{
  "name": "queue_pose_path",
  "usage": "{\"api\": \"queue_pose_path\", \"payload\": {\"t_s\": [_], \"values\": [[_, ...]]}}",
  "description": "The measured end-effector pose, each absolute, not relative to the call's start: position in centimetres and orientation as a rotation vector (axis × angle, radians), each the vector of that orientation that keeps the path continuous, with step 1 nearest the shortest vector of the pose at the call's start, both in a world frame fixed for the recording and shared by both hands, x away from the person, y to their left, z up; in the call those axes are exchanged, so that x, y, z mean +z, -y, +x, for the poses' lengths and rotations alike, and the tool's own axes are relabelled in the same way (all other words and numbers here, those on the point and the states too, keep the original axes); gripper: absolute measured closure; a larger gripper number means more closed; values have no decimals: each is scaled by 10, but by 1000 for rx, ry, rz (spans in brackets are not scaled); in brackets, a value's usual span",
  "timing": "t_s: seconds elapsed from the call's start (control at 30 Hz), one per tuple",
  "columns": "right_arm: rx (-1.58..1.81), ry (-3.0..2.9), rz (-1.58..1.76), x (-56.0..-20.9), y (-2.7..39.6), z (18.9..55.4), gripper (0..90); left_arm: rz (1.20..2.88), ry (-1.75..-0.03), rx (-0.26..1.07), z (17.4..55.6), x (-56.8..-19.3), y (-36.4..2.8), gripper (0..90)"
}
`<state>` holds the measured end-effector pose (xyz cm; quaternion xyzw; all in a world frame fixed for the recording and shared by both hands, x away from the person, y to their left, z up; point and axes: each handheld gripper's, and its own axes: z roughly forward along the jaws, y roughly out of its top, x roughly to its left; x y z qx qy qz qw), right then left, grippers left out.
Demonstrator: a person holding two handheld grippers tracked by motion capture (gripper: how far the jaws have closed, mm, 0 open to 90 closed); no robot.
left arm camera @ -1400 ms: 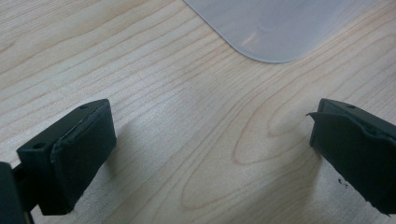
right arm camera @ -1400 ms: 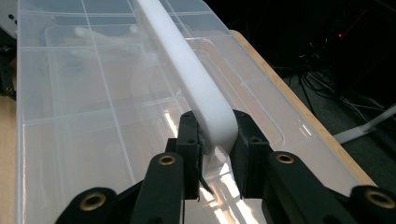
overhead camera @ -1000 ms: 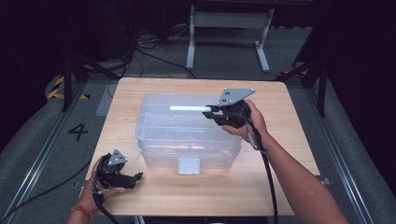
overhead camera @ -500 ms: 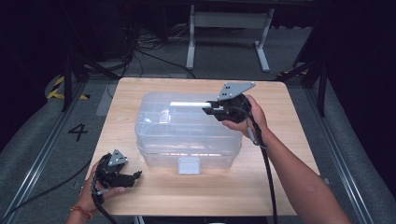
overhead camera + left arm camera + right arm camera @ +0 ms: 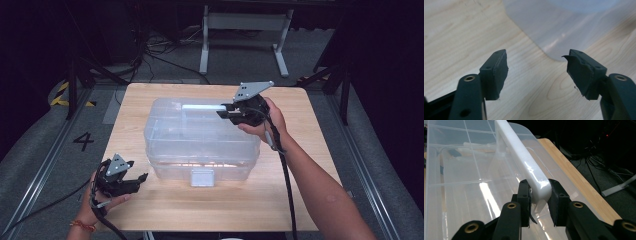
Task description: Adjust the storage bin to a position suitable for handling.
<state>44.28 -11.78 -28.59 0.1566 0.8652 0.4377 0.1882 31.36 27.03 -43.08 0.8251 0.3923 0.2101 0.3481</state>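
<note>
The person's left hand [image 5: 102, 192] holds the left tongs [image 5: 135, 180] low at the near left, pointing right; their jaws stand apart with nothing between them, having just been closing; the right forearm reaches forward, and the right tongs [image 5: 224, 111] point left, jaws clamped on a white handle [image 5: 524, 167].

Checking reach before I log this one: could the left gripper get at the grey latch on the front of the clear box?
Probably yes. The left gripper sits apart from the clear box with bare table between it and the grey latch; its jaws have been closing on nothing.
</note>
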Motion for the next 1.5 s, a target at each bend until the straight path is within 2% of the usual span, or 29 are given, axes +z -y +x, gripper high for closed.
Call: {"api": "queue_pose_path", "payload": {"t_s": [0.2,0.4,0.73,0.83,1.0,1.2,1.3,1.33,1.5], "values": [[1227,-2430,441,-285,118,443,731,2136,-989,598,309,-410,-263,384],[1228,-2429,447,-283,118,445,729,2020,-959,574,307,-390,-259,439],[1225,-2421,453,-282,117,445,726,2019,-920,541,316,-386,-243,575],[1225,-2415,453,-282,117,445,725,2040,-888,538,316,-388,-239,643],[1230,-2411,455,-282,117,445,724,2016,-881,521,316,-389,-238,694],[1211,-2378,450,-280,117,444,709,1977,-884,568,312,-388,-236,723],[1210,-2354,456,-279,117,443,672,1968,-887,562,312,-387,-236,724],[1207,-2351,464,-278,119,443,634,1967,-886,560,312,-387,-237,724],[1226,-2332,487,-275,126,441,618,1962,-882,577,312,-387,-237,724]]}}
